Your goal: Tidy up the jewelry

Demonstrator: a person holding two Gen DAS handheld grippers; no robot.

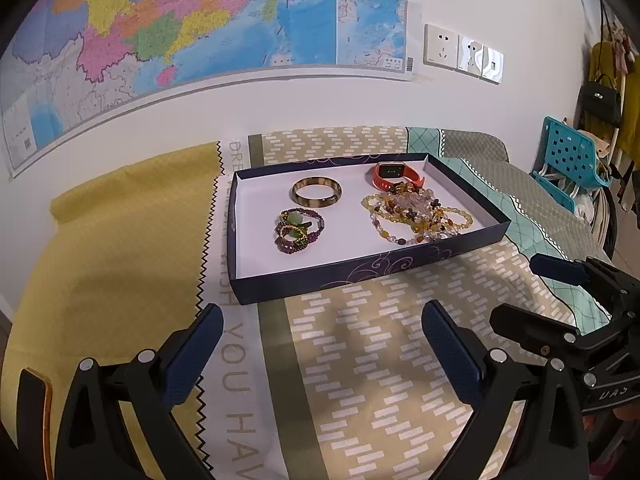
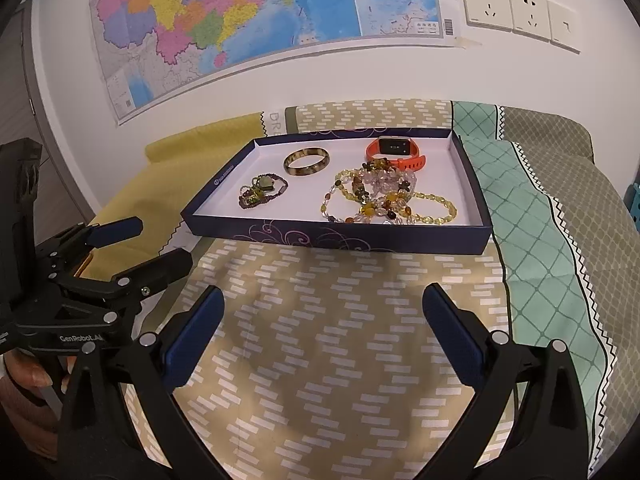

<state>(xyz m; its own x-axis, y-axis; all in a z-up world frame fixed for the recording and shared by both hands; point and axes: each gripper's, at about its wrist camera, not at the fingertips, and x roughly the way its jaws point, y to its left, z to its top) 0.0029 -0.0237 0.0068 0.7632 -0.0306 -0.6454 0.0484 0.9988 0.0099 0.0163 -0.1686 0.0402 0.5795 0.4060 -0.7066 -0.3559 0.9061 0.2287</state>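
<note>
A shallow dark-blue box lid (image 1: 340, 276) (image 2: 340, 236) with a white inside rests on the patterned cloth. It holds a brown bangle (image 1: 317, 197) (image 2: 306, 162), an orange smartwatch (image 1: 396, 176) (image 2: 396, 152), a small purple and green beaded bracelet (image 1: 298, 230) (image 2: 262, 191), and a pile of amber and clear bead strands (image 1: 416, 214) (image 2: 384, 198). My left gripper (image 1: 322, 320) hovers open in front of the lid, holding nothing. Level with it, my right gripper (image 2: 323, 300) is also open and holds nothing; it appears in the left wrist view at the right edge (image 1: 532, 292).
A map (image 1: 180, 28) and wall sockets (image 2: 516, 12) hang on the wall behind. Yellow cloth (image 1: 120, 248) covers the left side, teal and grey quilted fabric (image 2: 552, 216) the right. A blue plastic stool (image 1: 568, 160) and hanging bags stand far right. A hand (image 2: 28, 372) holds the left gripper.
</note>
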